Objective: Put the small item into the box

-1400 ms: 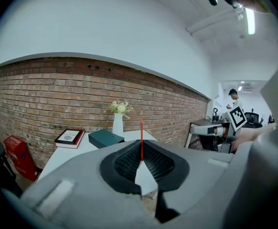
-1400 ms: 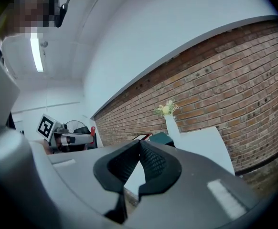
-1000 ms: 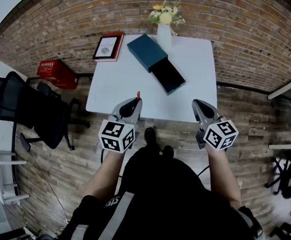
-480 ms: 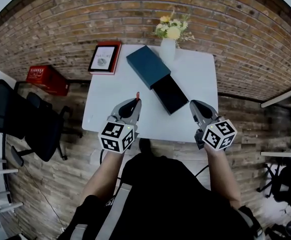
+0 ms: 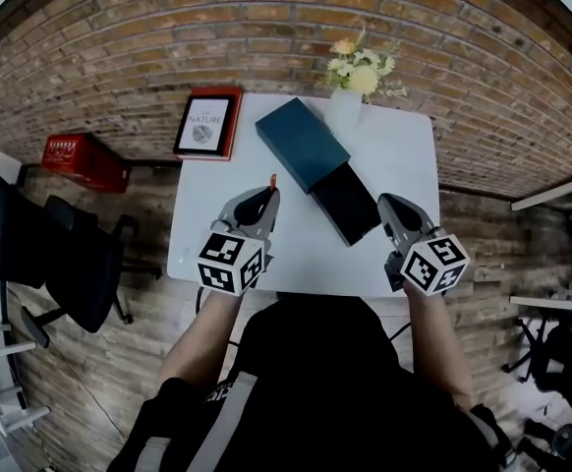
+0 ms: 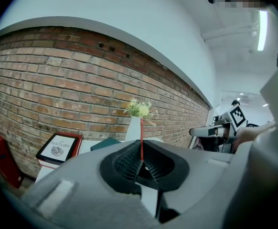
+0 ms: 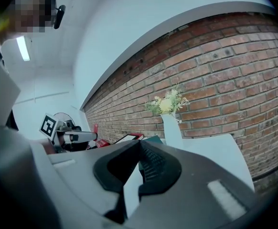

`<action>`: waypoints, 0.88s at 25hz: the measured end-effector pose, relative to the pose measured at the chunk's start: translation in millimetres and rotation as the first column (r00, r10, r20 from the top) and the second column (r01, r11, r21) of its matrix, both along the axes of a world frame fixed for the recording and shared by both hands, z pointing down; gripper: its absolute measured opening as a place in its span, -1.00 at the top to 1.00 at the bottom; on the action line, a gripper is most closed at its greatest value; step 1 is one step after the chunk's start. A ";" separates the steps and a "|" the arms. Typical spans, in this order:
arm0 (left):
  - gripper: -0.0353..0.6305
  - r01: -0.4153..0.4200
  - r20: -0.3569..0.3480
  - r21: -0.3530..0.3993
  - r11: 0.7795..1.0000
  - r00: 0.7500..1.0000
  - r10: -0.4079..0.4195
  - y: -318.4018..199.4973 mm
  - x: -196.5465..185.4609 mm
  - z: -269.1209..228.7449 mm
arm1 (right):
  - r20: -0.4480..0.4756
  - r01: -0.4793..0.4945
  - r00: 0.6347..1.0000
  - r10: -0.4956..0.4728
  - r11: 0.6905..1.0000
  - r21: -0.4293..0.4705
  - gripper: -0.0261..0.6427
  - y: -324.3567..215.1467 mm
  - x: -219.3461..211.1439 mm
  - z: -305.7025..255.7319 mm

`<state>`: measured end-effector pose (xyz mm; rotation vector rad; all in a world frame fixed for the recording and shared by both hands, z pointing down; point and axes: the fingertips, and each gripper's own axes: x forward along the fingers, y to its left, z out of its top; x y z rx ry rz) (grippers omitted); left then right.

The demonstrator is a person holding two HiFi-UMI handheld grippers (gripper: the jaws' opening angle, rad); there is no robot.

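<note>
At the near edge of the white table [image 5: 217,234] we hold both grippers side by side, roughly level with each other. Left gripper [image 5: 269,195]: jaws pinched on the small item [image 5: 272,180], a thin red stick that stands up out of the tips; the left gripper view shows it as a red line rising from between the ribbed pads [image 6: 141,140]. Right gripper [image 5: 389,203]: jaws brought together, nothing between them, confirmed in the right gripper view [image 7: 140,144]. Box [image 5: 301,144]: a teal sleeve lying on the table's far half, with a dark drawer [image 5: 347,203] slid out of it toward us. Its long axis runs on a diagonal, from far left to near right. The drawer's open part lies ahead and to the right of the left gripper, between the two grippers. Its near end is just beside the right gripper, which is the closer of the two, but the stick is in the left. We judge the coming move a carry forward and rightward by the left gripper until the stick is over the drawer. We would turn the stick along the diagonal before letting go. Also noted: vase of flowers [image 5: 343,111] behind the box, framed book [image 5: 207,124] at the far left corner.
</note>
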<state>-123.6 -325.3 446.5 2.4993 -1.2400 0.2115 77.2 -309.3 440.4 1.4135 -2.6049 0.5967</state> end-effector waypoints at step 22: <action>0.83 0.091 0.070 -0.052 0.994 0.994 -0.088 -28.7 88.9 5.2 | 0.078 0.153 0.986 -0.149 0.988 -0.037 0.92 -52.4 58.9 16.6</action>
